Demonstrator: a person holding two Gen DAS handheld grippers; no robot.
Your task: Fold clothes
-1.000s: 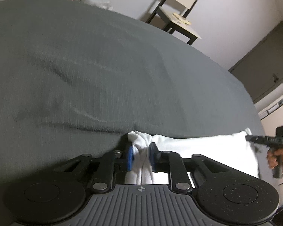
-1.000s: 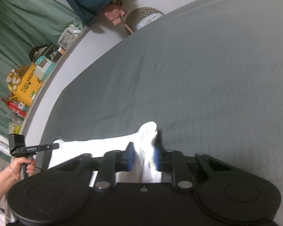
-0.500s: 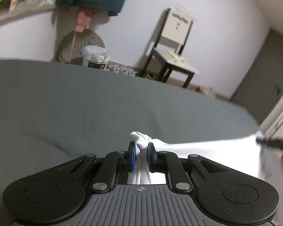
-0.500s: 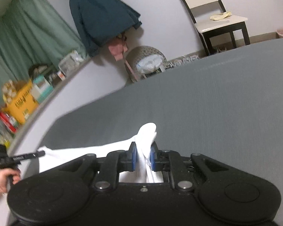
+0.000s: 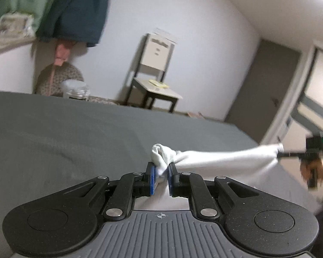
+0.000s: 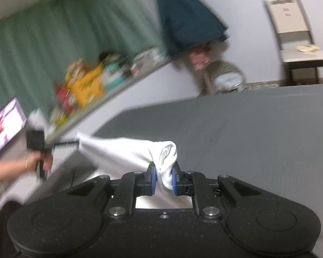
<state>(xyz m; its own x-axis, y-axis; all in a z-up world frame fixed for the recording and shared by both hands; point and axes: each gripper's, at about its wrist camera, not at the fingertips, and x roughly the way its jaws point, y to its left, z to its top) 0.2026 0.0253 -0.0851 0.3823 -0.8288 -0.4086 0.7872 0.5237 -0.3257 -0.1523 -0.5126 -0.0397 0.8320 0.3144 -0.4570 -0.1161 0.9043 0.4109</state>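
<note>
Cloth [image 5: 221, 161] btwn grippers, above bed [image 5: 75, 133]

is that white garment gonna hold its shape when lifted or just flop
Probably flop: the white garment sags between the left gripper and the right gripper, and it bunches into soft folds where the fingers pinch it. It looks light, since two small corner pinches seem to carry it above the grey bed. A thin pinch might slip if tugged.

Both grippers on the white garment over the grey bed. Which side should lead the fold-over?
Neither clearly: left gripper and right gripper each clamp a bunched corner of the white cloth garment, stretched taut between them above the grey bed cover. Probably move both together; if one must lead, left, marginally.
</note>
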